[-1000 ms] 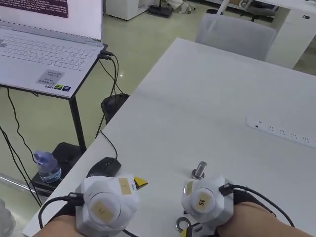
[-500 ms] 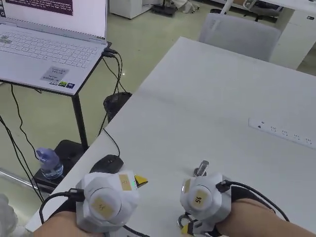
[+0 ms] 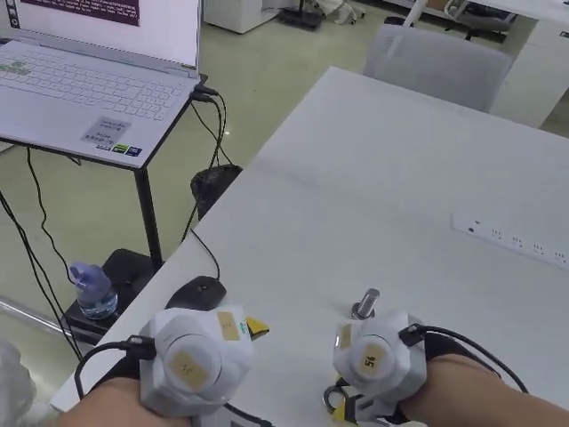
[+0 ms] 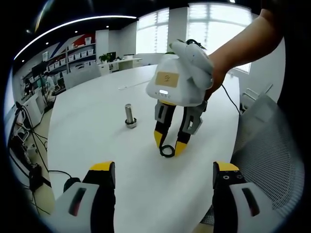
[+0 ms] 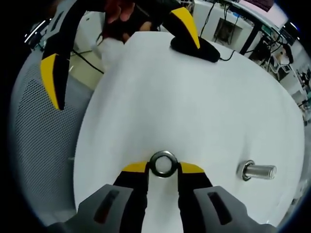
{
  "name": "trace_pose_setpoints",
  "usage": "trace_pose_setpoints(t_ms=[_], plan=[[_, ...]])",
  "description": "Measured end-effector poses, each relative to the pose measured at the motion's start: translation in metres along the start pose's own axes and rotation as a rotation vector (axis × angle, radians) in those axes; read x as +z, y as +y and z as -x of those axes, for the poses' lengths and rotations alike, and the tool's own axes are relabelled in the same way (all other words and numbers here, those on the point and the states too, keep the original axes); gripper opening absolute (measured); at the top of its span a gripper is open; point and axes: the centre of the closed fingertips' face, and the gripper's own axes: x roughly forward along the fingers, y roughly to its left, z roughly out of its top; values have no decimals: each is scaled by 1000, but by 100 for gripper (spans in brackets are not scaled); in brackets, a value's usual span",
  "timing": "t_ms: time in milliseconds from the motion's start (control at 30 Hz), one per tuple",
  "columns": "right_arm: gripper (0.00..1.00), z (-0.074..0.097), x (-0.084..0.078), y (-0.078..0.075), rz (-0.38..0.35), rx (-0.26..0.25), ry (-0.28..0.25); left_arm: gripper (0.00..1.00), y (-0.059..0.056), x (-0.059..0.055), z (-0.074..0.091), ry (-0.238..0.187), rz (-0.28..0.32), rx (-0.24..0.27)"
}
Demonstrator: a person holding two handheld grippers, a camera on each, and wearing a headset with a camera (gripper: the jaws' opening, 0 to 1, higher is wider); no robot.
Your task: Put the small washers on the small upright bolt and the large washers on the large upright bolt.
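Right gripper pinches a washer, an upright bolt near its tips. Left gripper gapes wide, holding nothing.

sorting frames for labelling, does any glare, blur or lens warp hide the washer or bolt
Head view: even light, sharp, little warp, bolt clear. Left gripper view: strong fisheye bend, windows blown out white, but the washer held by the right gripper reads fine. Right gripper view: table edge curves hard, washer and bolt both clear.
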Motion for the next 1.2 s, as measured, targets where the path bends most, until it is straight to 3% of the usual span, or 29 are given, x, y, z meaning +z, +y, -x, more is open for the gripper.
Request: trace_pose_setpoints(t_ms=[200, 533, 933, 1200], plan=[[21, 2, 1, -1, -53, -1, -8, 81, 2, 3, 2, -4, 0, 4], [21, 8, -2, -3, -63, 11, 5, 82, 1, 5, 1, -12, -1, 3], [21, 48, -13, -25, -120, -7, 8, 83, 2, 10, -2, -53, 20, -2], [21, 81, -18, -47, -154, -45, 10, 84, -2, 12, -5, -41, -17, -9]])
